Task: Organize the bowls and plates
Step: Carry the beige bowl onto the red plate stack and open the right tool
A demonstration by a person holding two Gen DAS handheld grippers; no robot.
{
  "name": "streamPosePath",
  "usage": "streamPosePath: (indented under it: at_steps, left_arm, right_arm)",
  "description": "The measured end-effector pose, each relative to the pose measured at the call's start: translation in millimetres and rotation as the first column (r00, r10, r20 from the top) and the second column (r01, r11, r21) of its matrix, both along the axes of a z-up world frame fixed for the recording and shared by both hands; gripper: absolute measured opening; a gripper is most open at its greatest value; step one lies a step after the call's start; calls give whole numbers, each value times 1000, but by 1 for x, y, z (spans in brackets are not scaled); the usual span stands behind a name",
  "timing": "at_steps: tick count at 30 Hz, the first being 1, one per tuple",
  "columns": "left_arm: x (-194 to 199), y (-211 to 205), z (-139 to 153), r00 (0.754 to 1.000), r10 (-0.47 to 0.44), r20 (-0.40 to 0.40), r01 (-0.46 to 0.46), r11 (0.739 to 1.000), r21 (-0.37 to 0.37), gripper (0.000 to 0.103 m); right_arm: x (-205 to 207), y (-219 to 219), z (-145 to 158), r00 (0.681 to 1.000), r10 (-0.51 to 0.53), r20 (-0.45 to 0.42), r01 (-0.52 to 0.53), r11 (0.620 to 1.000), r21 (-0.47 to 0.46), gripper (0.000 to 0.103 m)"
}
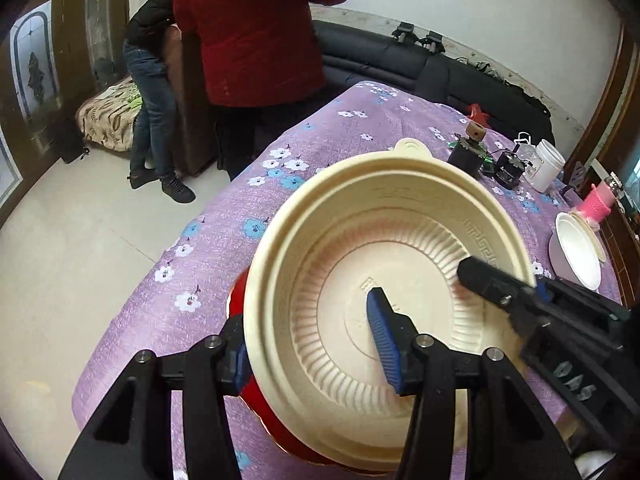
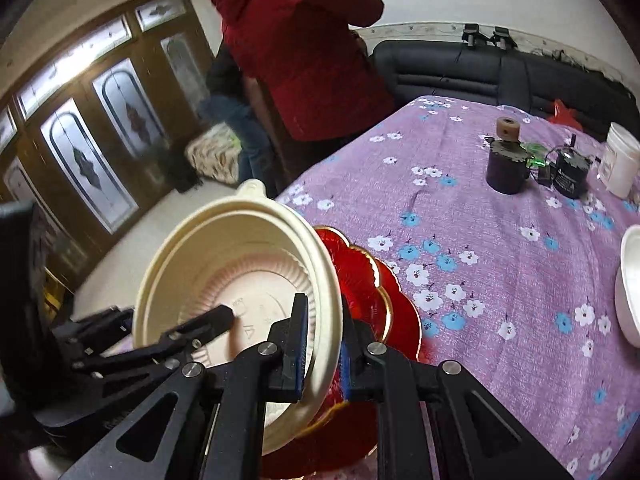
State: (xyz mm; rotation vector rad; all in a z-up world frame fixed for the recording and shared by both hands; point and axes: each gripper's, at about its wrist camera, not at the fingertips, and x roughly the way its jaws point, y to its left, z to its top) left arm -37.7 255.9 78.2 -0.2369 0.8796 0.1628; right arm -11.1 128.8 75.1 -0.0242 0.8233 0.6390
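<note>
A cream plastic bowl (image 1: 400, 264) with a ribbed inner wall sits tilted over red gold-rimmed plates (image 2: 372, 300) on the purple flowered tablecloth (image 2: 500, 240). My left gripper (image 1: 316, 344) straddles the bowl's left rim, one finger inside and one outside, jaws wide. My right gripper (image 2: 324, 344) is closed on the bowl's right rim (image 2: 320, 320), one finger inside and one outside. The right gripper also shows in the left wrist view (image 1: 500, 288). A red plate edge (image 1: 240, 292) shows under the bowl.
A white bowl stack (image 1: 580, 252) stands at the table's right side and also shows in the right wrist view (image 2: 632, 288). Dark motors (image 2: 508, 168), a white jar (image 2: 620, 160) and a pink spool (image 1: 596, 204) sit at the back. Two people (image 1: 256, 32) stand beyond the table's far left edge.
</note>
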Motion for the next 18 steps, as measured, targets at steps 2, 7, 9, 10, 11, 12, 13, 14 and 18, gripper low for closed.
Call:
streamPosePath:
  at_steps: [2, 7, 9, 10, 11, 12, 13, 14, 18]
  left_arm:
    - [-1, 2, 1, 1000, -4, 6, 4, 1000, -5, 62]
    - [-12, 3, 11, 998, 5, 62, -4, 1000, -13, 75]
    - [-18, 5, 14, 997, 11, 78, -8, 1000, -28, 75]
    - [-21, 7, 16, 996, 18, 87, -15, 999, -38, 75]
    - [-23, 8, 17, 995, 24, 92, -21, 999, -43, 75]
    - [-27, 9, 19, 994, 36, 103, -30, 998, -53, 75]
    - [-30, 11, 21, 993, 44, 111, -38, 997, -61, 75]
    - [-34, 13, 23, 991, 54, 122, -46, 996, -70, 75]
    - [-50, 12, 34, 983, 76, 166, -65, 995, -74, 77]
  right_arm:
    - [-1, 3, -6, 1000, -6, 22, 7, 999, -47, 15]
    - [-1, 8, -10, 995, -35, 95, 45, 993, -105, 18]
    - [-1, 9, -11, 994, -32, 108, 45, 992, -117, 29]
    - [-1, 9, -11, 993, -30, 111, 43, 992, -116, 39]
    - [-1, 8, -11, 993, -25, 116, 37, 994, -104, 44]
    - [-2, 7, -10, 992, -26, 121, 38, 994, -99, 45]
    - [-4, 6, -9, 991, -31, 131, 43, 995, -92, 48]
    - [-5, 4, -7, 989, -36, 142, 48, 995, -83, 51]
    - [-14, -6, 4, 986, -56, 158, 61, 998, -27, 55]
